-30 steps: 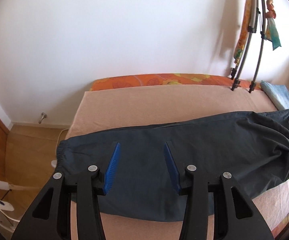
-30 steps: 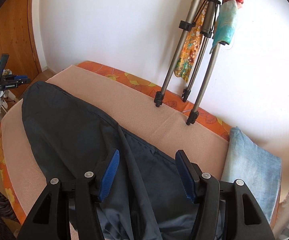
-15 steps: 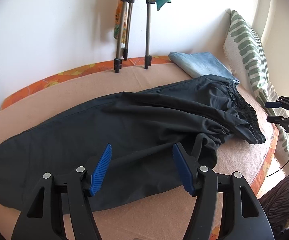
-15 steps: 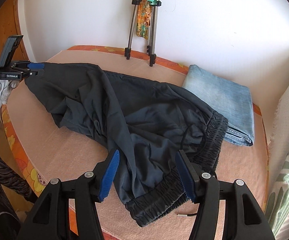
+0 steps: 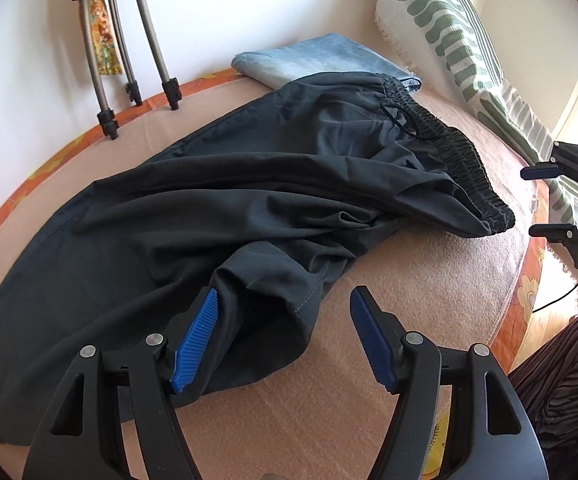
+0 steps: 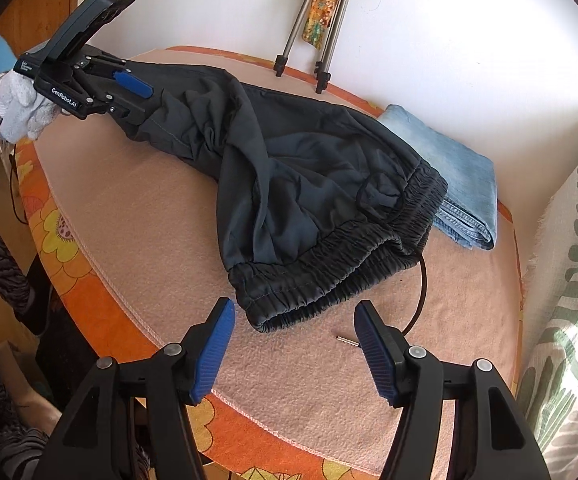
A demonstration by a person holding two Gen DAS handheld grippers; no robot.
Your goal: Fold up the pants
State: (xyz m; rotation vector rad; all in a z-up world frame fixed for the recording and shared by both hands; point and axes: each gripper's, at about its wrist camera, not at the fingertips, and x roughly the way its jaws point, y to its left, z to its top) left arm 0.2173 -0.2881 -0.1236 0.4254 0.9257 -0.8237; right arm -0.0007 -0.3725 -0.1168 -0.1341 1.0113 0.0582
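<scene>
1. Left wrist view: the left gripper (image 5: 283, 332) hovers with jaws spread, holding nothing, over a bunched leg hem of the dark pants (image 5: 249, 184), which lie crumpled on the pink blanket (image 5: 429, 300). Closing here would likely catch only one layer, so the fold would twist. Bare blanket lies at 3 o'clock; the tripod legs (image 5: 137, 40) at 11 o'clock stand well apart.

2. Right wrist view: the right gripper (image 6: 295, 344) is spread and empty, just short of the waistband (image 6: 329, 276). The loose drawstring (image 6: 421, 292) at 2 o'clock could snag. The bed edge (image 6: 101, 280) at 9 o'clock is near; the folded jeans (image 6: 453, 168) at 1 o'clock crowd the waistband.
</scene>
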